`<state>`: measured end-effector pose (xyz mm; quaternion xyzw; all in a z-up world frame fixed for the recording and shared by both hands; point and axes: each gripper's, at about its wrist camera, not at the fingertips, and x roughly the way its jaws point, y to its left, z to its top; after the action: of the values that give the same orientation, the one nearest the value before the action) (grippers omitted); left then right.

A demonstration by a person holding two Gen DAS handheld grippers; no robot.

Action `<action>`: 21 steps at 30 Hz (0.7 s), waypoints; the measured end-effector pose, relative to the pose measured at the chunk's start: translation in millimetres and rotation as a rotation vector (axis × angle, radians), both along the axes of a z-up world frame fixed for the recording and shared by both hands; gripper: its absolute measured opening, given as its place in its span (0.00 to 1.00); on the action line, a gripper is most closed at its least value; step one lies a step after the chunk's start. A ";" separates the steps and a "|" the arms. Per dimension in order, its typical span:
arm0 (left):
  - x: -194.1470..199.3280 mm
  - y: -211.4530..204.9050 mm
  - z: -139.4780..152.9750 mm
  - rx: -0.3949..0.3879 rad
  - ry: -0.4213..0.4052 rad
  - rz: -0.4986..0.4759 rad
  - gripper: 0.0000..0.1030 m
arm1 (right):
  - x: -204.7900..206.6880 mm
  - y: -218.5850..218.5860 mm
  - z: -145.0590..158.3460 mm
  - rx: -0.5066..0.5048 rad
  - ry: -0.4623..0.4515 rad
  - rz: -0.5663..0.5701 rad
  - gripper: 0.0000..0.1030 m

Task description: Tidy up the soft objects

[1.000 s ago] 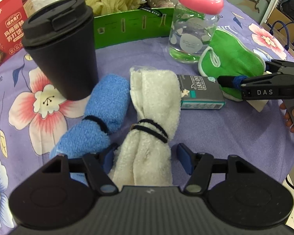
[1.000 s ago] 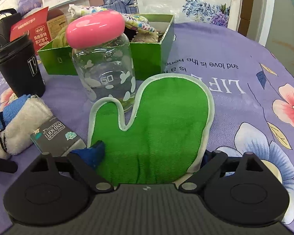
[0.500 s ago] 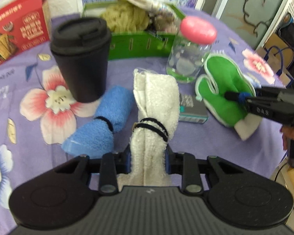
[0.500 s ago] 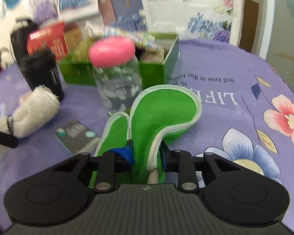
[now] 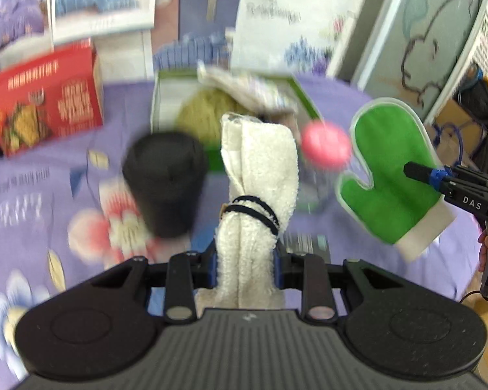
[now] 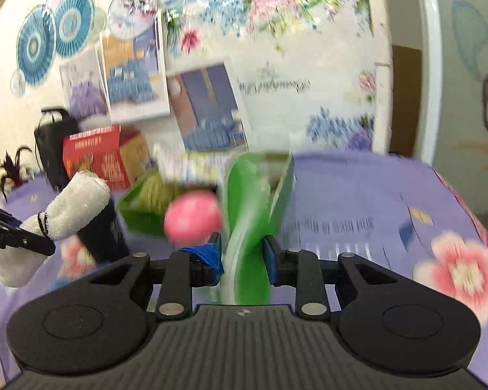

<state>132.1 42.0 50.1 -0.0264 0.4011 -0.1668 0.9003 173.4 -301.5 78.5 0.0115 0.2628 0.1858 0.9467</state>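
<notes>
Soft objects in the air, both bound for the green cardboard box point(image 5: 301, 92).
Left gripper point(image 5: 245, 265) clamps the banded white terry towel roll point(image 5: 260, 175); right gripper point(image 6: 244, 255) clamps the green white-trimmed mitt point(image 5: 390, 175). Next, I judge: carry each over the box, clearing the pink-lidded jar point(image 5: 325, 144), then release.
</notes>
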 end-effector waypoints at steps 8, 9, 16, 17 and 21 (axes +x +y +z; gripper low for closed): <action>72.9 5.3 35.2 0.000 -0.046 0.039 0.26 | 61.1 -6.9 -2.2 0.025 0.059 -0.021 0.15; 69.6 4.4 36.2 0.006 -0.066 0.023 0.26 | 52.1 -10.5 -4.1 0.003 0.053 -0.030 0.15; 30.2 -5.0 10.1 0.006 -0.018 -0.053 0.26 | -2.0 -42.7 -39.1 -0.048 0.152 -0.135 0.22; 22.5 -6.5 3.1 0.005 0.003 -0.060 0.26 | -7.5 -41.5 -45.8 -0.088 0.162 -0.147 0.23; -3.0 -11.4 -29.2 -0.009 0.101 -0.072 0.27 | -17.6 -28.9 -62.5 -0.201 0.142 -0.128 0.26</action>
<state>129.1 30.6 20.9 -0.0244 0.4461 -0.1991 0.8722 155.8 -330.5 16.0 -0.0534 0.3452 0.0964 0.9320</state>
